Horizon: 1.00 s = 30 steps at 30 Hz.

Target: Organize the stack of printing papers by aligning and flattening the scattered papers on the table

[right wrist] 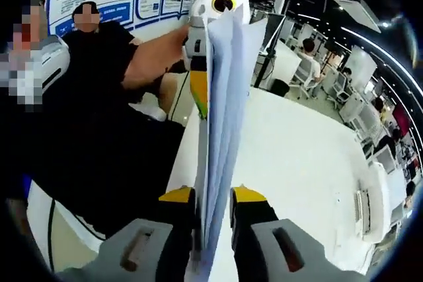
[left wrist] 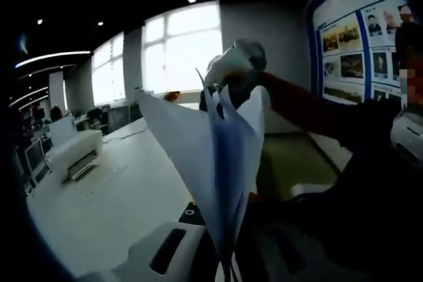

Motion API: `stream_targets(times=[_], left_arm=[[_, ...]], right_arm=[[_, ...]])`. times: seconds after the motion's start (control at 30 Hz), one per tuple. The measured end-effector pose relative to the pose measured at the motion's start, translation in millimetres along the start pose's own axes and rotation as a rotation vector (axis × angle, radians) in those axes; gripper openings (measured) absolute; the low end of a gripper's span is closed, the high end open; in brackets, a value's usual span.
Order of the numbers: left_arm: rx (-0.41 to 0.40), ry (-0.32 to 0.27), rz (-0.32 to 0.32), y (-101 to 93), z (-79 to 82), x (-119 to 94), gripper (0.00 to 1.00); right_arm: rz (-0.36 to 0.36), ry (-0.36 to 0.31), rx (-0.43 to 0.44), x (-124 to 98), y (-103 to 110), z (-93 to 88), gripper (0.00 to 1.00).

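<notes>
Paper stack point(right wrist: 221, 130) held edge-on, clear above table point(right wrist: 297, 156), long axis running from right gripper point(right wrist: 215, 219) to left gripper point(right wrist: 218, 4). Both clamped narrow on opposite ends; sheets fanned, unaligned.

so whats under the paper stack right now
The paper stack is held edge-on between both grippers, right gripper and left gripper, above the white table. The tabletop strip straight below the sheets is covered.
</notes>
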<state>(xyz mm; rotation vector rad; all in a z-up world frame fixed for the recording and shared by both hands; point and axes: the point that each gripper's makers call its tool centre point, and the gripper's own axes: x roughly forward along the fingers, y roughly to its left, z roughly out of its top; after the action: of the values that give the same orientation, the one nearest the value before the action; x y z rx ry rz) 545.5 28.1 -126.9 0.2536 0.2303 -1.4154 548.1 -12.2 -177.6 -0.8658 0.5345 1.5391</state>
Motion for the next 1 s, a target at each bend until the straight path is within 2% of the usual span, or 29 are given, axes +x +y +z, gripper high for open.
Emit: stream_targets(times=[0.07,0.17,0.33,0.4,0.47,0.53,0.7,0.77,0.87,0.93,1.0], left_arm=[[0.006,0.009,-0.003,-3.3,-2.1,1.2,0.05],[0.026,0.01,0.003,-4.2,-4.4,0.0,0.06],[0.017,-0.048,0.018,1.2,0.4,-2.8,0.07],[0.018,-0.054,0.026,3.6,1.1,-3.1,0.09],[0.053,-0.065,0.086,14.3,2.5,-6.1,0.17],[0.064,-0.081,0.109,20.3,4.0,-10.2,0.26],[0.07,-0.165,0.185,37.6,11.3,-28.4,0.37],[0.095,-0.219,0.233,46.8,15.2,-39.4,0.48],[0.138,-0.336,0.3,55.2,23.5,-57.5,0.69],[0.132,-0.388,0.328,58.5,23.1,-66.3,0.77],[0.11,-0.427,0.34,60.8,17.7,-73.3,0.8]], right_arm=[[0.05,0.02,-0.007,4.5,9.5,-1.3,0.0],[0.052,0.013,-0.011,6.2,12.8,-0.9,0.0],[0.038,-0.024,0.007,3.0,14.3,-1.3,0.0],[0.025,-0.023,0.017,1.8,13.9,-5.2,0.0],[0.003,-0.012,0.028,-0.9,12.0,-11.8,0.0],[-0.013,-0.017,0.04,-4.4,10.7,-15.5,0.0],[-0.07,-0.072,0.057,-14.6,6.6,-16.7,0.0],[-0.104,-0.117,0.064,-20.9,1.3,-14.9,0.0],[-0.13,-0.206,0.09,-25.0,1.4,-8.9,0.0],[-0.14,-0.25,0.092,-25.7,3.8,-8.2,0.0],[-0.141,-0.309,0.115,-26.6,5.0,-5.5,0.0]])
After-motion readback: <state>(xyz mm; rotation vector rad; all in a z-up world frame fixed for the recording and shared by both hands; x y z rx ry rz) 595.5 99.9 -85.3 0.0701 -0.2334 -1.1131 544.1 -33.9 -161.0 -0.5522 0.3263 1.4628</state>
